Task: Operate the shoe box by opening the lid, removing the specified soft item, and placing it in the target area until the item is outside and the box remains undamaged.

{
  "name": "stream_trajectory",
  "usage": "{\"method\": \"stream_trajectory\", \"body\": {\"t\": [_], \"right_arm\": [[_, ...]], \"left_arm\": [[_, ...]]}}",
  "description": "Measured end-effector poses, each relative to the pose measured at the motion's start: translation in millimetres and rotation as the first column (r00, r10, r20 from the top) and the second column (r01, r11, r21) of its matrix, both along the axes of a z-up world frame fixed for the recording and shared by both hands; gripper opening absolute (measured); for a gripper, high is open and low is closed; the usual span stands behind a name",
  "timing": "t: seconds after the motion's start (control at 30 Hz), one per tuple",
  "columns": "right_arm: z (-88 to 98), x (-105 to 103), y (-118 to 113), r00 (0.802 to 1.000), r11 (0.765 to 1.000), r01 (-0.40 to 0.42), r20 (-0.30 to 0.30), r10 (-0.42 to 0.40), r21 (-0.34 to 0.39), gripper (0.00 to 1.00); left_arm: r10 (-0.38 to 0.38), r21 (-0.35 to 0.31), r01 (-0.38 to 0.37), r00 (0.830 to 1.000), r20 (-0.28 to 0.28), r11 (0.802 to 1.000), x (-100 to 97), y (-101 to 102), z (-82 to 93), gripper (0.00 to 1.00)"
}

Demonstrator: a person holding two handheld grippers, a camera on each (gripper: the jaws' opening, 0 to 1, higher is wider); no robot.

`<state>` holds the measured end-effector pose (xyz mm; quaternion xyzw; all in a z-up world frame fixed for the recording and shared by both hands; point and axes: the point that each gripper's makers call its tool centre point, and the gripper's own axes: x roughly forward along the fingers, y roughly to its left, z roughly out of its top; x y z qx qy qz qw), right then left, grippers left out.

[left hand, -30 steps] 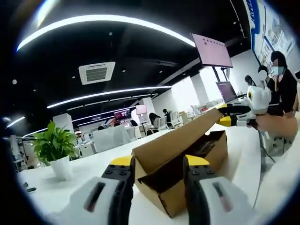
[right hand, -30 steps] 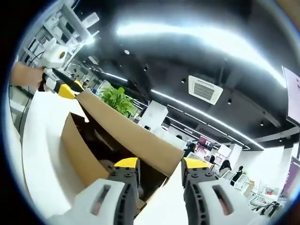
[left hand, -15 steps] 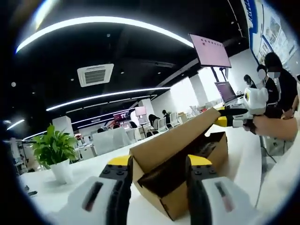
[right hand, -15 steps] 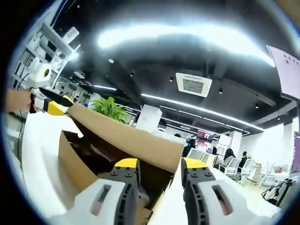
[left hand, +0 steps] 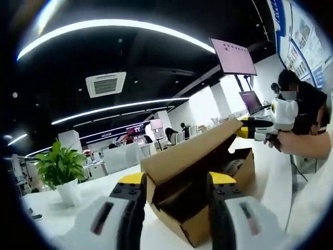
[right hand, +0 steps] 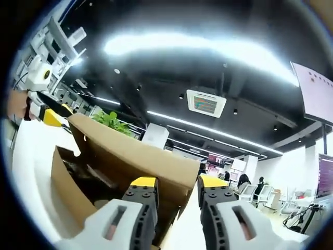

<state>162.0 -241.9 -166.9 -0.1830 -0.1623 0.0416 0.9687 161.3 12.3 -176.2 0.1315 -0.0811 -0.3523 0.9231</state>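
Clearly the shoe box is thin corrugated card — light, stiff along its folds but easy to crease or tear if pinched hard or levered against the hinge; it sits on the white table at lower centre of the left gripper view, and at lower left of the right gripper view. Its lid is best taken by the free long edge, one hold near each end, and swung up evenly. That is how it looks to be held: the left gripper stands at the near end of the lid edge at bottom centre of its own view, and the right gripper at the other end, though whether either set of jaws actually clamps the card I cannot tell, since the lid hides the gap between the tips. The right gripper also shows at right of the left gripper view, at the lid's far corner. Inside, something dark lies in the open cavity; it is too shadowed to name, and if it is the soft item it should be light and limp, best pinched at a bunched fold rather than an edge. Compared with a second ago the lid stands steeper and the opening beneath it is wider — the box itself looks unmoved on the table.
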Motion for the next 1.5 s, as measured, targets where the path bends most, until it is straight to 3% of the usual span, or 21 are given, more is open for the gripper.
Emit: {"method": "stream_trajectory", "body": {"t": [0.17, 0.37, 0.6, 0.67, 0.8, 0.9, 0.97, 1.03, 1.1, 1.23, 1.3, 1.43, 1.5], "right_arm": [[2.3, 3.0, -1.1, 1.0, 1.0, 0.0, 0.005, 0.0, 0.007, 0.3], [1.9, 10.5, -11.6, 1.0, 0.999, 0.019, -0.01, -0.019, 0.041, 0.23], [5.3, 4.7, -12.5, 1.0, 0.995, 0.013, -0.018, -0.011, 0.096, 0.15], [7.5, 5.2, -13.6, 1.0, 0.996, 0.016, -0.009, -0.016, 0.087, 0.14], [8.5, 8.3, -25.9, 0.998, 0.993, 0.06, -0.014, -0.059, 0.097, 0.02], [9.6, 10.5, -25.5, 0.999, 0.991, 0.033, -0.013, -0.031, 0.127, 0.02], [10.4, 10.9, -24.4, 0.999, 0.992, 0.039, -0.013, -0.038, 0.122, 0.02], [12.3, 12.5, -25.0, 0.999, 0.987, 0.033, -0.015, -0.031, 0.16, 0.02], [12.4, 13.5, -24.7, 0.999, 0.975, 0.007, -0.032, 0.001, 0.22, 0.02], [16.1, 14.9, -25.2, 0.994, 0.944, -0.073, -0.058, 0.097, 0.322, 0.03], [15.9, 16.2, -27.1, 0.991, 0.919, -0.092, -0.051, 0.121, 0.384, 0.03], [16.6, 14.7, -24.8, 0.996, 0.938, -0.064, -0.041, 0.083, 0.34, 0.02], [16.8, 14.0, -25.5, 0.998, 0.964, -0.019, -0.051, 0.034, 0.264, 0.02]], "left_arm": [[-0.002, 0.003, 0.002, 1.0, -0.014, 1.0, 1.9, -0.4, -2.8, 0.49], [-0.009, 0.002, 0.009, 1.0, -0.009, 1.0, 1.4, -2.6, -2.2, 0.56], [-0.036, -0.069, 0.031, 0.996, -0.08, 0.997, 2.0, 2.1, -1.6, 0.54], [-0.054, -0.058, 0.048, 0.993, -0.102, 0.997, 1.8, 1.2, -4.3, 0.53], [-0.079, -0.017, 0.078, 0.989, -0.124, 0.997, -0.9, -0.8, -10.5, 0.52], [-0.13, 0.018, 0.135, 0.974, -0.187, 0.991, -6.4, -9.1, -22.2, 0.53], [-0.141, -0.007, 0.142, 0.968, -0.208, 0.99, -6.3, -11.6, -23.1, 0.53], [-0.162, -0.023, 0.161, 0.963, -0.213, 0.987, -7.9, -12.7, -22.6, 0.5], [-0.154, -0.016, 0.155, 0.96, -0.235, 0.988, -7.0, -10.6, -24.4, 0.39], [-0.173, -0.001, 0.181, 0.944, -0.282, 0.984, -8.9, -13.0, -29.4, 0.51], [-0.175, 0.018, 0.188, 0.944, -0.278, 0.982, -9.9, -13.4, -30.6, 0.46], [-0.185, 0.058, 0.209, 0.944, -0.274, 0.976, -11.8, -15.0, -32.0, 0.42], [-0.195, 0.11, 0.233, 0.941, -0.276, 0.966, -12.5, -16.5, -36.5, 0.42]]}}
